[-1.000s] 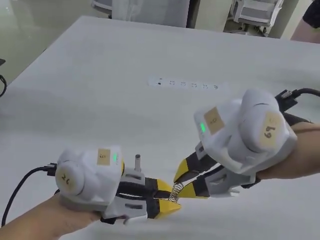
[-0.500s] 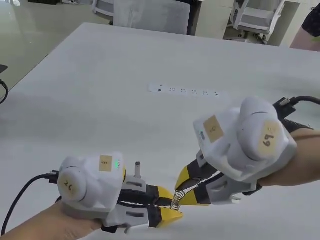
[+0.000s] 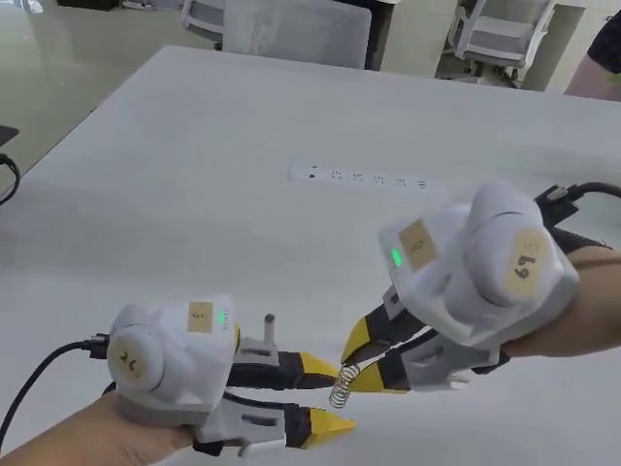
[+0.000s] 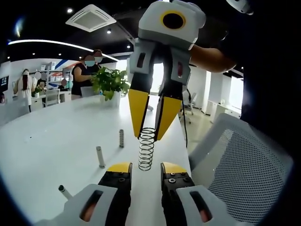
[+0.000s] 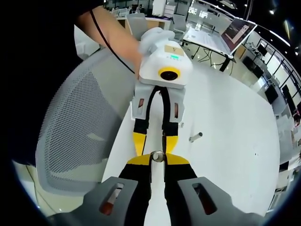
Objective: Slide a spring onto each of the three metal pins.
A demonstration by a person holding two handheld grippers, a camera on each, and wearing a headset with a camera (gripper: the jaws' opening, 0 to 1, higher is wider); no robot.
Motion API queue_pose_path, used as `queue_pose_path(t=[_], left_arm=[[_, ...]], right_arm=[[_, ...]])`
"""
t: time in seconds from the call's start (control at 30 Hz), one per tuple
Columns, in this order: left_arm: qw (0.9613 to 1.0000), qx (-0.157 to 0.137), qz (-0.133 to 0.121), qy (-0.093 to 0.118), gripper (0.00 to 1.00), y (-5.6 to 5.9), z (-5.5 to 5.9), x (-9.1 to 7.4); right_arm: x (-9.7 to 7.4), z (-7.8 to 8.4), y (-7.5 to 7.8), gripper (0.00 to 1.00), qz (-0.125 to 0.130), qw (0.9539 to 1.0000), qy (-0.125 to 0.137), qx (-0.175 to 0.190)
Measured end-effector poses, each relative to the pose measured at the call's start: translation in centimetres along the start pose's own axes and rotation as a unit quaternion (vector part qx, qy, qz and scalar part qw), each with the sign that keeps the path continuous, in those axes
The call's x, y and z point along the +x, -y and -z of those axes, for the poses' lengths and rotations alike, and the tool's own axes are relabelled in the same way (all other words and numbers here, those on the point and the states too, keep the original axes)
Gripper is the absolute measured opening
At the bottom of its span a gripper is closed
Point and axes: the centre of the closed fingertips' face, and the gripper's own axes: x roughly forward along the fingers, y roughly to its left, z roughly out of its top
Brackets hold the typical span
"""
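- The right gripper point(image 5: 158, 159) has its jaws clamped on one end of the spring point(image 4: 146, 148). In its own view the coil's round end sits between the yellow tips.
- The left gripper point(image 4: 146, 165) has its jaws parted. The spring's free end hangs in the gap between the tips. Whether it touches either tip cannot be told.
- The spring is held above the table point(image 3: 243, 175), between the two grippers, which face each other tip to tip.
- In the left gripper view, a bare pin point(image 4: 100, 157) stands upright on the table to the left of the spring. A second pin point(image 4: 121, 138) behind it looks ribbed, and whether it carries a spring cannot be told. A third pin point(image 4: 63, 191) sits near the view's lower left.
- Handling: the spring is probably light, open-coiled and soft sideways. It will likely bend or flick out if squeezed hard.
- Grip point: hold the end coils only. Leave the bore and the lower end free for the pin.
- Risk: a side load at the pin tip may buckle the coil, so keep the spring's axis in line with the pin.
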Motion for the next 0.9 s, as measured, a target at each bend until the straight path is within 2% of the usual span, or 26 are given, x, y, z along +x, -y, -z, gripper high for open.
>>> queue_pose_path(t=[0.23, 0.3, 0.37, 0.5, 0.7, 0.77, 0.9], left_arm=[[0.9998, -0.003, -0.021, 0.000, 0.28, -0.8, -0.2, -1.1], [0.9995, 0.002, -0.027, -0.015, 0.30, -1.0, 0.5, -1.5], [0.9992, -0.001, -0.034, -0.019, 0.36, -1.2, 0.9, -1.9], [0.9987, -0.008, -0.045, -0.021, 0.44, -1.4, 1.3, -2.8], [0.9978, -0.010, -0.062, -0.022, 0.50, -1.7, 1.6, -3.9], [0.9975, -0.019, -0.066, -0.019, 0.54, -1.9, 1.7, -4.3], [0.9964, -0.013, -0.081, -0.020, 0.58, -2.5, 1.8, -5.2]], right_arm=[[-0.2, 0.6, 0.5, 0.06, 0.009, 0.9999, -0.003, 0.005], [-0.3, 0.7, 0.7, 0.06, 0.011, 0.9999, 0.000, 0.009], [-0.4, 0.9, 0.9, 0.06, 0.014, 0.9998, 0.000, 0.014], [-0.5, 1.6, 1.0, 0.06, 0.016, 0.9996, -0.001, 0.021], [-0.7, 2.1, 1.1, 0.06, 0.019, 0.9994, -0.003, 0.029], [-0.8, 2.2, 1.2, 0.06, 0.022, 0.9993, -0.003, 0.029], [-1.0, 2.4, 1.4, 0.06, 0.024, 0.9991, -0.002, 0.034]])
